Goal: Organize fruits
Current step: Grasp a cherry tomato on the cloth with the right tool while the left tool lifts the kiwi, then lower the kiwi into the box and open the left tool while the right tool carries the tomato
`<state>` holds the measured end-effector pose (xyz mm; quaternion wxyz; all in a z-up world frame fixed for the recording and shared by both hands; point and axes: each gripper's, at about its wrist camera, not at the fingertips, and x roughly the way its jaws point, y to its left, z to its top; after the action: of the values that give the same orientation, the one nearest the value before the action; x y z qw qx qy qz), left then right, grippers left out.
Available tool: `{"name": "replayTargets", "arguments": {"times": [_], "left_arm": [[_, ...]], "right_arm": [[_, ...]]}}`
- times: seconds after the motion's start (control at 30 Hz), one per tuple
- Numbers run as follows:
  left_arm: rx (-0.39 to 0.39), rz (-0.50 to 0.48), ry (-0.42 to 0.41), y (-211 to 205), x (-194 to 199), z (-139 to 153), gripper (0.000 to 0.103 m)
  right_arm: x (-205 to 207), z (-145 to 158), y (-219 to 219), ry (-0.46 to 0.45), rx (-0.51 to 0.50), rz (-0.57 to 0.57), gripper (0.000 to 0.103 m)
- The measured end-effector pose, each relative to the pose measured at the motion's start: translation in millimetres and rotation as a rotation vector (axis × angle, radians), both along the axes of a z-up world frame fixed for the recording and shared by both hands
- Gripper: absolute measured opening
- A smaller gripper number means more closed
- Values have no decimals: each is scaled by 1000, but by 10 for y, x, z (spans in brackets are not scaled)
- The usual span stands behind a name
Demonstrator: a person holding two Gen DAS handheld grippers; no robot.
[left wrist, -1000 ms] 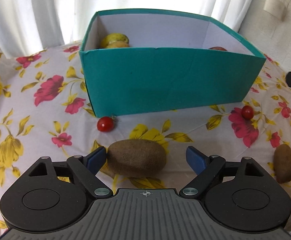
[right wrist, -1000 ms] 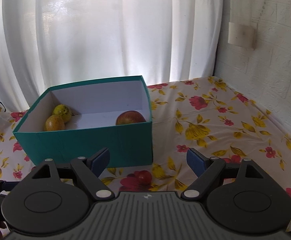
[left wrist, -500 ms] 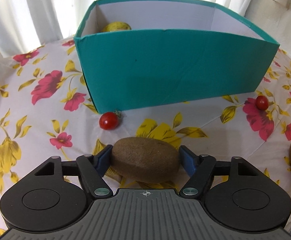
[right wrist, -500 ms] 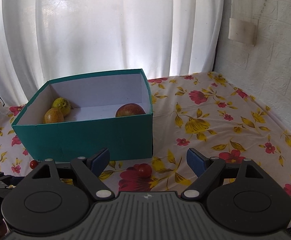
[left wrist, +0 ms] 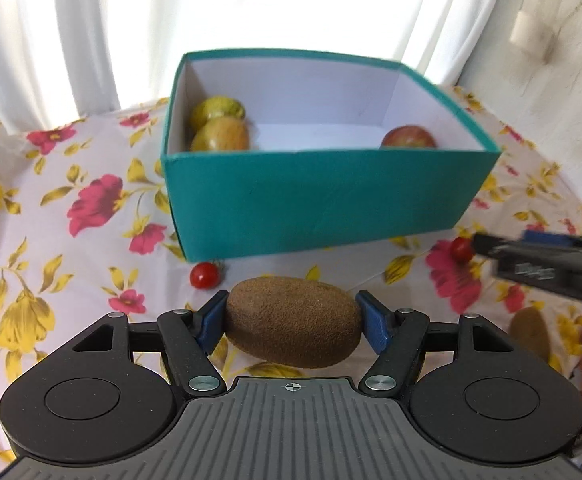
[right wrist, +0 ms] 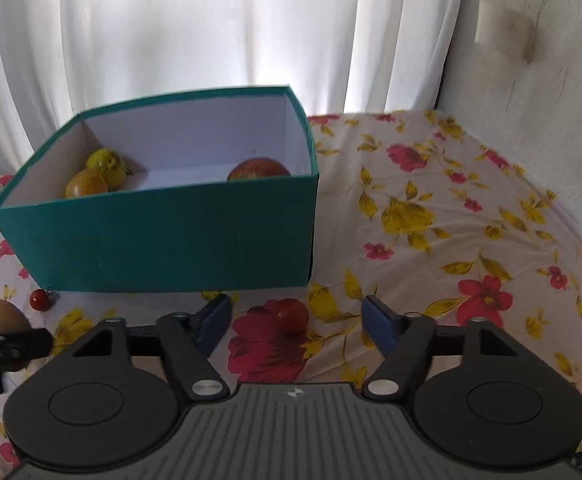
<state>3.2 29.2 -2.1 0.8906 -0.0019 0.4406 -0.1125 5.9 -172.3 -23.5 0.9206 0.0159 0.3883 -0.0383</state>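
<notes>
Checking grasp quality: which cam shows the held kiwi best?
Left wrist: the kiwi sits centred and sharp, clamped end to end between the left gripper pads. Right wrist catches only a small blurred piece of it at the left edge.

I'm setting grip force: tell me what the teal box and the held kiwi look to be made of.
Teal box: likely cardboard, matte teal outside, plain white inside; thin walls with faint creases on the front.
Kiwi: real fruit by the look, dull brown fuzzy skin with no shine, clamped between the left gripper pads. Firmness can't be judged.
</notes>
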Motion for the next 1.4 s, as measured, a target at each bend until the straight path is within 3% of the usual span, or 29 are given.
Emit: {"name": "replayTargets", "arguments": {"times": [0.07,0.37,0.57,0.77,1.2,1.4], "left_arm": [[6,-2,-14,-3,-25,54,73],[6,14,0,14,-19,88,73],[11,9,14,-18,14,60,73],[22,2,11,-48,23,95,73],[16,1,-145,-194,194,752,73],[19,61,-144,-220,501,747,73]], "right_arm": [[94,-110,-1,27,3,-1,55],[356,-345,-75,102,52,-1,32],[406,-419,-79,134,55,6,29],[386,-401,-80,108,50,14,25],[190,120,-48,7,41,30,25],[122,271,-46,-28,32,28,25]]}}
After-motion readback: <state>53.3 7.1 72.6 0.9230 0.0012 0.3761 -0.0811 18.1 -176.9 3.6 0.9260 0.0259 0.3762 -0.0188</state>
